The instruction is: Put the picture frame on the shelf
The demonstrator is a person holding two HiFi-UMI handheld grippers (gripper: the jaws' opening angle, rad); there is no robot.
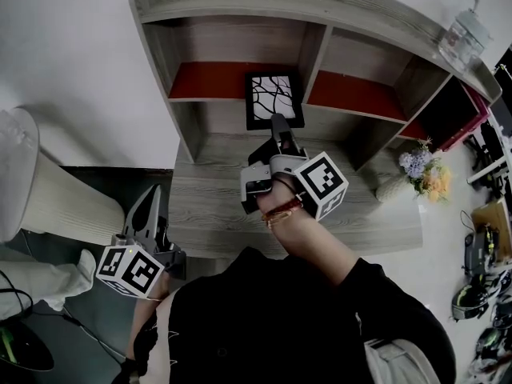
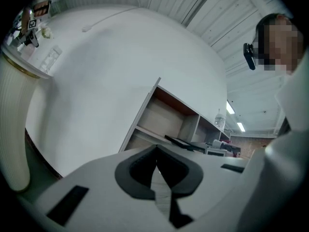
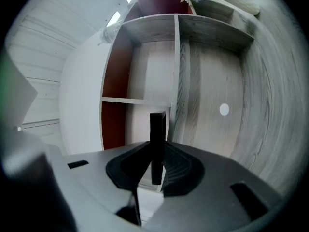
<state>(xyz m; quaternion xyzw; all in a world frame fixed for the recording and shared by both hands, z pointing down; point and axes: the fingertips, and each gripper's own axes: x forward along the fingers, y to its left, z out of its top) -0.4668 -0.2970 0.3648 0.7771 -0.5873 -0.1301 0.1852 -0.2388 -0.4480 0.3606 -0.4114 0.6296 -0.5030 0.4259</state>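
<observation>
One frame, not placed yet. Head view: right gripper [image 1: 277, 131] holds the picture frame [image 1: 274, 98] at the shelf [image 1: 240, 6] front. Left gripper view: left gripper [image 2: 157, 161] pinched together, empty. Right gripper view: jaws clamp the frame's edge; set-down and release are left.

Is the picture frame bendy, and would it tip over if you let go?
Probably stiff: the picture frame looks flat though the right gripper pinches only one edge. It looks thin edge-on, so it might tip unless leaned back.
</observation>
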